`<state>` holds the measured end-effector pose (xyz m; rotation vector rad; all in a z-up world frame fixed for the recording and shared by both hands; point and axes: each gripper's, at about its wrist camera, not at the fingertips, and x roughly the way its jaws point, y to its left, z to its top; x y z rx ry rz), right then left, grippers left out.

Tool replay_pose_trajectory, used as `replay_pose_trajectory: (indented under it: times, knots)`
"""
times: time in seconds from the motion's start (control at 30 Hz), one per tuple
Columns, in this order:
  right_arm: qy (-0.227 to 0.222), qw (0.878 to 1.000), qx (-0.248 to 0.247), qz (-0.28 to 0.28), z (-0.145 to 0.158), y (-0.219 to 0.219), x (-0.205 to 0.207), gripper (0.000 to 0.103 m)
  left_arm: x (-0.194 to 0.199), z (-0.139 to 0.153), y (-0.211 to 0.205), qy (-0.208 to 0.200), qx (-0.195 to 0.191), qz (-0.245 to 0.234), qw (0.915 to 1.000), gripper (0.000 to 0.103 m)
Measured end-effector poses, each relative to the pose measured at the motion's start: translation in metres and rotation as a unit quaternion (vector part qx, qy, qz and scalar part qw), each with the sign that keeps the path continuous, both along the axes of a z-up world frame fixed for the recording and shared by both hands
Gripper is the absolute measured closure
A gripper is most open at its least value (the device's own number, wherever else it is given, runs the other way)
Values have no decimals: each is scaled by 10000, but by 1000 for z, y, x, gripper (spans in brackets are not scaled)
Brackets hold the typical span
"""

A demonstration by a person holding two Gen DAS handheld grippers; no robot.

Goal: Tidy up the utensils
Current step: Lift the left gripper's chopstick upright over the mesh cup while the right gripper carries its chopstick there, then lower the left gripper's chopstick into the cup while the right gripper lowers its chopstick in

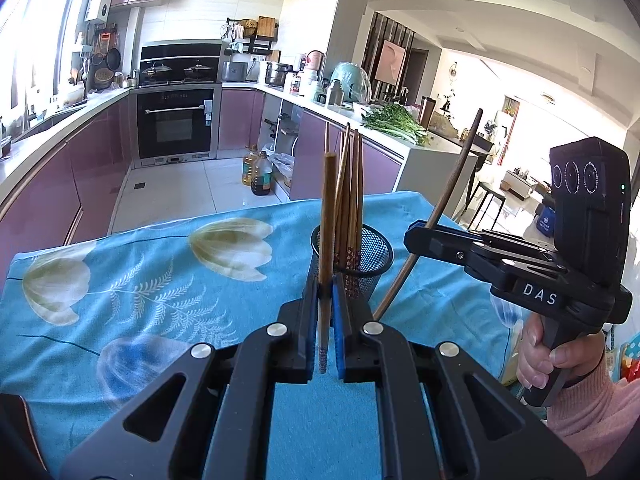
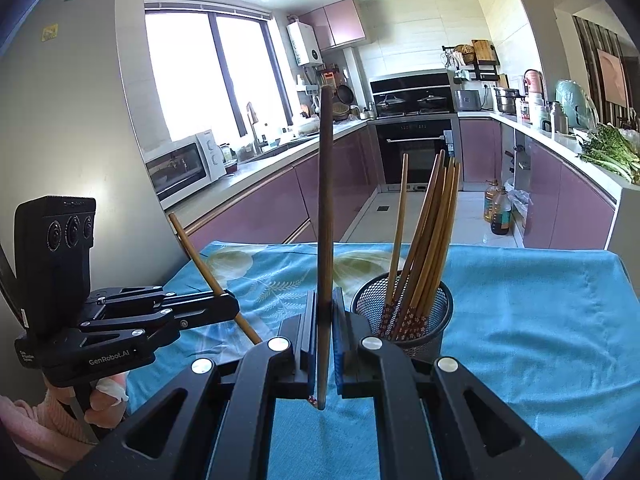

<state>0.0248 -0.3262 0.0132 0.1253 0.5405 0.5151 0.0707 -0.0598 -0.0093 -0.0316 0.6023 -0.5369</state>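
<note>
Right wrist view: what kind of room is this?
A home kitchen, almost surely: built-in oven under a stove with lidded pots, a microwave by the sink faucet, and greens on the counter.

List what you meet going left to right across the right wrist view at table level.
Left gripper shut on a light chopstick → right gripper shut on a dark chopstick → black mesh holder filled with chopsticks → bare blue floral tablecloth.
</note>
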Motion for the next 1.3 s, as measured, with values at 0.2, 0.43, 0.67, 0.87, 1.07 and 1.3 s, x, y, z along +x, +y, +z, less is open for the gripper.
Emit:
replay_pose_trajectory:
  times: [0.2, 0.43, 0.67, 0.87, 1.07, 1.3]
  knots:
    - [-68, 10000, 2, -2, 4, -1, 1, 97, 1, 2, 0, -36, 1, 4, 10000, 95]
    - [-104, 9999, -1, 0, 6, -1, 2, 97, 1, 4, -1, -74, 22, 10, 10000, 95]
    - [-135, 9999, -6, -29, 8, -2, 5, 97, 1, 8, -2, -142, 34, 9, 9999, 95]
    - [-176, 9998, -6, -42, 11, -3, 8, 97, 2, 13, -4, -196, 48, -4, 9998, 95]
    - [-228, 9997, 10, -30, 14, -4, 10, 97, 4, 17, -6, -249, 51, -16, 9997, 95]
    - [-319, 9995, 24, -42, 18, -4, 10, 97, 6, 26, -9, -357, 29, -63, 9993, 95]
